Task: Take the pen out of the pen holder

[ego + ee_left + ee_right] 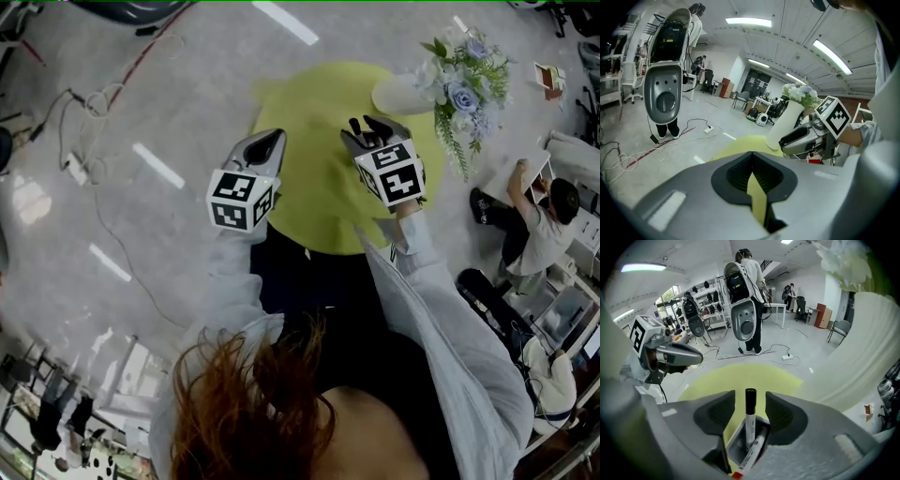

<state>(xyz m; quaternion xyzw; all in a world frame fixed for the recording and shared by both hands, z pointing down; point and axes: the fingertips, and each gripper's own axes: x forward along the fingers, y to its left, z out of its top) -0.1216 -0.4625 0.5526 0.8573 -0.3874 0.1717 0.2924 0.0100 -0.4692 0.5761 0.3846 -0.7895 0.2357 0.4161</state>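
Observation:
In the right gripper view a white marker with a black cap stands upright in a small grey pen holder, and a second pen with a red end leans beside it. My right gripper points steeply down over the holder. Its jaws stand on either side of the black cap, with a gap on each side, so it is open. In the head view the right gripper covers the holder. My left gripper hovers to its left over the yellow-green table, its jaws shut with nothing between them.
A white vase with pale blue and white flowers lies on its side at the table's far right edge. Cables trail over the grey floor at left. People sit on the floor to the right.

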